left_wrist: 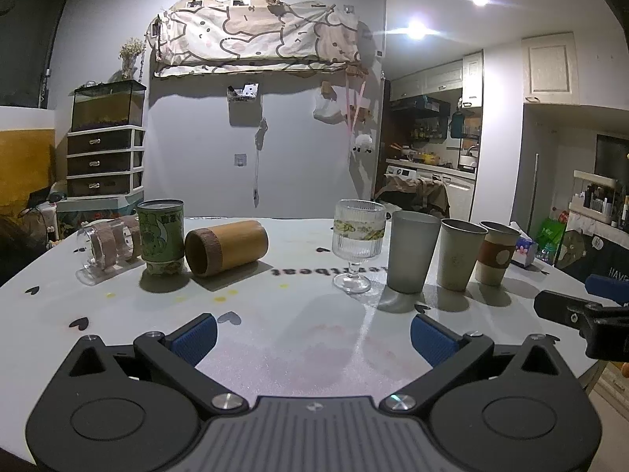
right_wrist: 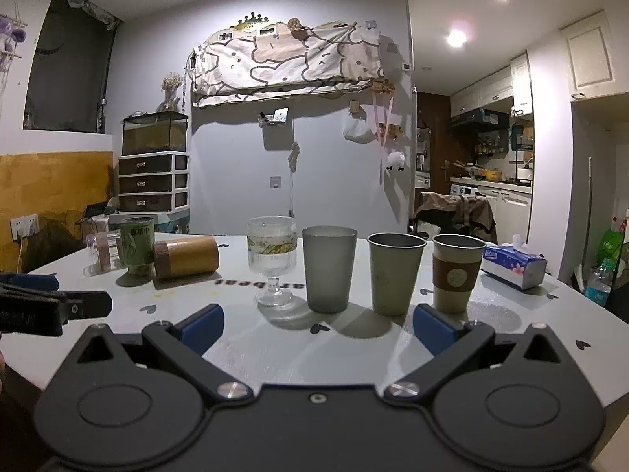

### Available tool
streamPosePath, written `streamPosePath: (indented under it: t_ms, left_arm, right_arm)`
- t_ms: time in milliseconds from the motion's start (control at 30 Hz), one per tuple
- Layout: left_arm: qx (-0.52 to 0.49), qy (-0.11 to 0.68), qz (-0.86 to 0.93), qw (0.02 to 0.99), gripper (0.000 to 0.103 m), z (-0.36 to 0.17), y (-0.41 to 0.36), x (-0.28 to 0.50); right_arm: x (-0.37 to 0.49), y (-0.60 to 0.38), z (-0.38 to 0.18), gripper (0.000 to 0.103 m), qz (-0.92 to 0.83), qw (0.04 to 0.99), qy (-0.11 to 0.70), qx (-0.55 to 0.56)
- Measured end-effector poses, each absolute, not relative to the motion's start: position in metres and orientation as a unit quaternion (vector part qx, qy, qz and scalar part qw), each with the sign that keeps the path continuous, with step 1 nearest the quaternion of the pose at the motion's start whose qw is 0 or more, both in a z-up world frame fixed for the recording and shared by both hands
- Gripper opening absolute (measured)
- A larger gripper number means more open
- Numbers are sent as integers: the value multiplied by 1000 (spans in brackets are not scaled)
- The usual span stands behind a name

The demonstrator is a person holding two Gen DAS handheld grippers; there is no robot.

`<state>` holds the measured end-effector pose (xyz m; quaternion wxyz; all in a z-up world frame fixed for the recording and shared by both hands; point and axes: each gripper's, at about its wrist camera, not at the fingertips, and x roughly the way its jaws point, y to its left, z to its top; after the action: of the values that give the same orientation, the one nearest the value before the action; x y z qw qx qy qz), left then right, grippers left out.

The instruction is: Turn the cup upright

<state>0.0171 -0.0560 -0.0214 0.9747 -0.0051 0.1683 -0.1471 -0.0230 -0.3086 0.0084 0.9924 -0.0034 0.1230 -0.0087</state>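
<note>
A bamboo cup [left_wrist: 226, 247] lies on its side on the white table [left_wrist: 291, 338], its mouth facing me; it also shows in the right wrist view [right_wrist: 185, 261]. Left of it a green printed cup [left_wrist: 161, 236] stands upside down, and a clear cup [left_wrist: 108, 244] with brown bands lies on its side. A stemmed glass [left_wrist: 357, 244], a grey cup [left_wrist: 412, 256], a beige cup [left_wrist: 460, 253] and a sleeved cup [left_wrist: 496, 252] stand upright. My left gripper [left_wrist: 312, 336] is open and empty, short of the row. My right gripper [right_wrist: 318, 328] is open and empty before the upright cups.
A tissue pack [right_wrist: 513, 265] lies at the table's right side. The right gripper's finger shows at the right edge of the left wrist view [left_wrist: 566, 312], and the left gripper's finger at the left edge of the right wrist view [right_wrist: 59, 308]. A drawer unit [left_wrist: 104, 161] stands behind the table.
</note>
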Motion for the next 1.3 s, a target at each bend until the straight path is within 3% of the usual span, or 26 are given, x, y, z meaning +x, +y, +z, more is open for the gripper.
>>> streamPosePath:
  t_ms: [1300]
  left_arm:
    - [-4,169,-144,975,103,-22,-55,15]
  right_arm:
    - [-24,-306,7,103,-11,992,124,-1]
